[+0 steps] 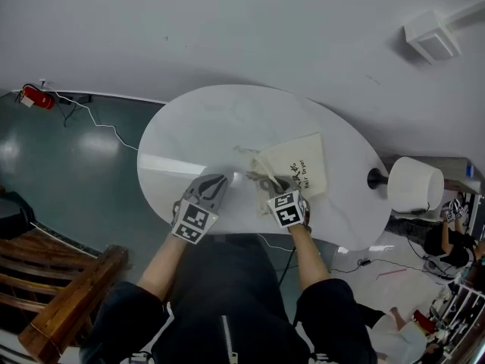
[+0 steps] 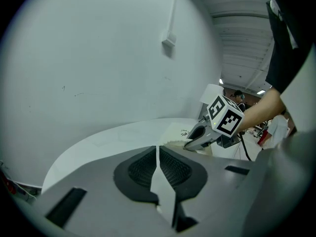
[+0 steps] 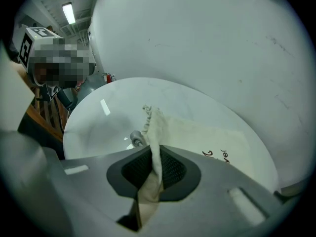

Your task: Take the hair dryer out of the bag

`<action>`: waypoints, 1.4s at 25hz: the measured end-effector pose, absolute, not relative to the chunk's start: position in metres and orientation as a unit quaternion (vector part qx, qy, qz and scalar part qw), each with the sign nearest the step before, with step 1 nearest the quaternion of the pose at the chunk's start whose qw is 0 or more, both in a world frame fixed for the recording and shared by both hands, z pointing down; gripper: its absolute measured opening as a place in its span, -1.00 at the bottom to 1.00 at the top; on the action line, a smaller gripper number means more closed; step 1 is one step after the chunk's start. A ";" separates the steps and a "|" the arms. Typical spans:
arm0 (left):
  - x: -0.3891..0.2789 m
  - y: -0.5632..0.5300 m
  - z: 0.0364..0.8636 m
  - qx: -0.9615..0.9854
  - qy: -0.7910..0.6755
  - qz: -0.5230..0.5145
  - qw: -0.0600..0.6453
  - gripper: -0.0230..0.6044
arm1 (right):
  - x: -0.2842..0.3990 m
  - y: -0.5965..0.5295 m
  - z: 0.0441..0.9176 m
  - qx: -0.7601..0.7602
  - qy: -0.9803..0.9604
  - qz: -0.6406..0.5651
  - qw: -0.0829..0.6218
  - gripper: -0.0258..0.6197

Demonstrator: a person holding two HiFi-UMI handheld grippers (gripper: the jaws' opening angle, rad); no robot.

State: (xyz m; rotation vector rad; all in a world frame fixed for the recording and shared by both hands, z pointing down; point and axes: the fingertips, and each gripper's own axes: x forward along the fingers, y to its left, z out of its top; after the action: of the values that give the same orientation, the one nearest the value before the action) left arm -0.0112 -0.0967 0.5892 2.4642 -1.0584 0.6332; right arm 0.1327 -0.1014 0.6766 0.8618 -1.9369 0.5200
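Observation:
A cream cloth bag (image 1: 298,164) with dark print lies flat on the white oval table (image 1: 197,127), its gathered mouth pointing left. My right gripper (image 1: 267,183) points steeply down at that mouth and is shut on a fold of the bag's fabric (image 3: 154,154), lifting it a little. A small grey round part (image 3: 136,138) shows just outside the mouth; the hair dryer itself is hidden. My left gripper (image 1: 219,178) is shut with nothing between its jaws, just left of the bag's mouth. The left gripper view shows the right gripper (image 2: 193,142) at the bag's edge (image 2: 174,133).
A lamp with a white shade (image 1: 414,183) stands off the table's right end. A wooden bench (image 1: 64,294) is at lower left, a red object (image 1: 35,96) and a cable on the floor at far left. A plain white wall is behind.

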 end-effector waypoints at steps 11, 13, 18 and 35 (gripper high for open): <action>0.019 -0.095 0.599 0.883 -0.355 0.252 0.175 -0.88 | 0.140 -0.105 0.647 0.355 -0.806 0.209 0.424 -0.84; 0.024 -0.096 0.601 0.884 -0.354 0.252 0.172 -0.88 | 0.142 -0.106 0.642 0.358 -0.808 0.210 0.418 -0.84; 0.032 -0.092 0.602 0.885 -0.351 0.255 0.171 -0.88 | 0.144 -0.104 0.641 0.353 -0.812 0.214 0.413 -0.84; 0.060 -0.084 0.601 0.912 -0.292 0.244 0.153 -0.16 | 0.146 -0.106 0.634 0.350 -0.819 0.232 0.391 -0.84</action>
State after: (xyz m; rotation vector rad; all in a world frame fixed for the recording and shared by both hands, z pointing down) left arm 0.0600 -0.0844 0.6013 2.6154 -0.8370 0.6989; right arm 0.1458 -0.1064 0.6342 0.8899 -2.0816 0.5883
